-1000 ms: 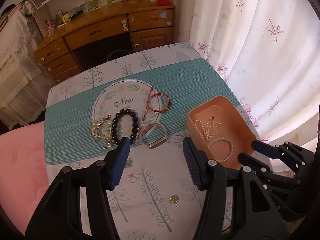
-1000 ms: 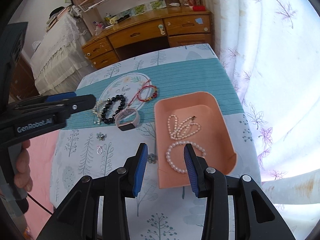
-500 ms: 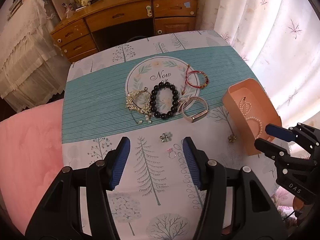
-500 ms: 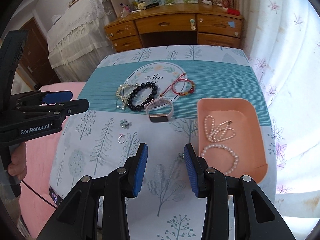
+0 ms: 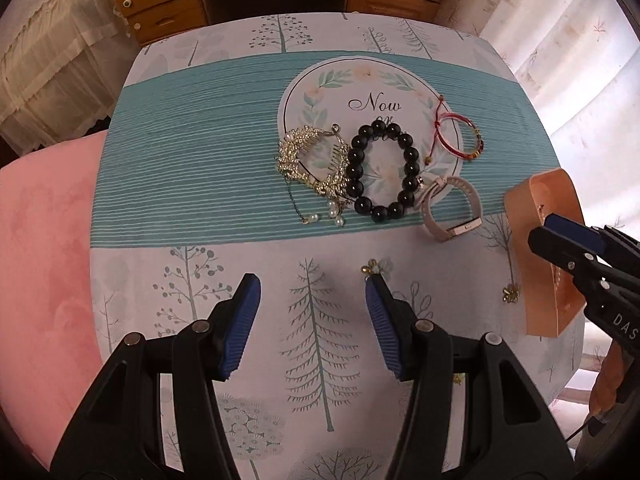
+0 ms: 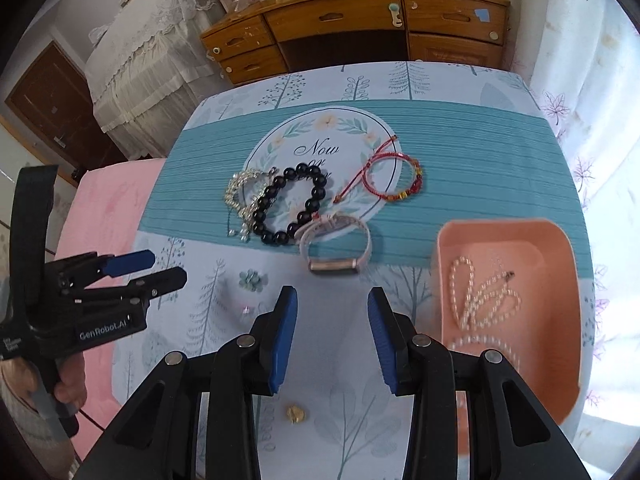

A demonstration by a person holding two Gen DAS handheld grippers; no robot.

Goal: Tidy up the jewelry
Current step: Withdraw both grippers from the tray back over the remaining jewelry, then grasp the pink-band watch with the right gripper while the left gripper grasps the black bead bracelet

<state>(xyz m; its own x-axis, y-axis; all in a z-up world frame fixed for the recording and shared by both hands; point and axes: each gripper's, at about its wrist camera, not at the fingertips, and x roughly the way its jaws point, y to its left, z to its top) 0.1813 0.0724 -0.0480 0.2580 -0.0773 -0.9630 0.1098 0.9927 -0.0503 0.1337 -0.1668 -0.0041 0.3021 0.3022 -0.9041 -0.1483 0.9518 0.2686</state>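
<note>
A black bead bracelet [image 5: 382,172] [image 6: 290,204], a gold hair comb [image 5: 310,164], a red string bracelet [image 5: 458,140] [image 6: 394,178] and a pink band bracelet [image 5: 452,210] [image 6: 336,242] lie on the teal runner. A peach tray [image 6: 560,264] [image 5: 532,248] at the right holds pearl strands [image 6: 484,300]. My left gripper [image 5: 312,320] is open and empty above the near table. My right gripper [image 6: 332,336] is open and empty, just short of the pink band. Small earrings [image 5: 511,294] [image 6: 252,280] and a gold stud [image 6: 296,414] lie loose.
A tree-print cloth covers the table [image 5: 188,292]. A pink cushion [image 5: 44,248] is at the left edge. A wooden desk [image 6: 360,24] stands behind the table, and curtains [image 6: 592,80] hang at the right.
Both grippers have moved left and closer to the table, away from the tray and toward the jewelry pile. Both stay open and empty.
</note>
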